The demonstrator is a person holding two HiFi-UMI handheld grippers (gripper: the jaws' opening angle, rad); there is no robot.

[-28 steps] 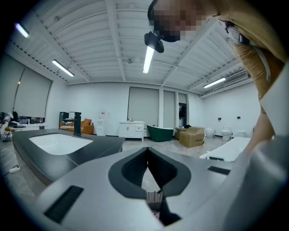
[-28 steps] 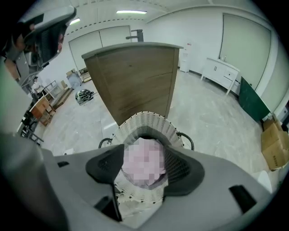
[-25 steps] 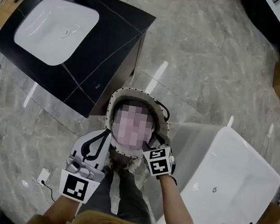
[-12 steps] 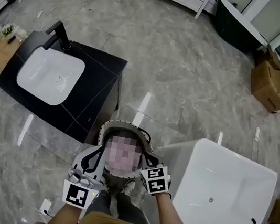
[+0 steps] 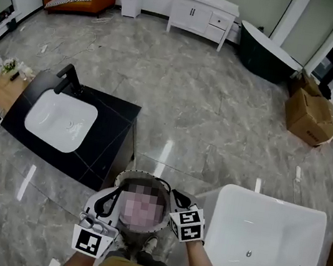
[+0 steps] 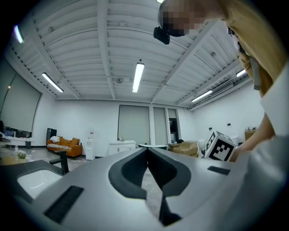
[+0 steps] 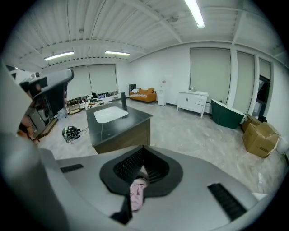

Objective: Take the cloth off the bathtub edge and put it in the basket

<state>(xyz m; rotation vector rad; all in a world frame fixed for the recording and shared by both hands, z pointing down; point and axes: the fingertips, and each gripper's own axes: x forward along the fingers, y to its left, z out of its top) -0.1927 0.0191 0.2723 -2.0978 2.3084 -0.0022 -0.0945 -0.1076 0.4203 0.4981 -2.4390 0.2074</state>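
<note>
Compared with a second ago, the room is spreading wider in the head view and both grippers are lifting away from the floor. The right gripper (image 7: 143, 151) has just been closing. Its fingers are now clenching a pink fold of the cloth (image 7: 137, 191), which is bunching low between them, back from the tips. The left gripper (image 6: 147, 151) is pointing level, its fingers pressed together on nothing.

So the cloth is off the bathtub (image 5: 269, 198) edge and travelling with the right fingers, but by my reading it is not resting in the basket (image 5: 125, 182) yet. Lifting it while pinched seems to be pulling it away from the goal, so a fresh lowering and release are probably needed.

The basket is sitting below and between the two sets of fingers. A mosaic patch is covering its inside, so I cannot tell what it holds. The white bathtub, right of the right fingers, is showing only its drain. The black tabletop (image 5: 114, 127) with its white basin is lying ahead of the left fingers.
</note>
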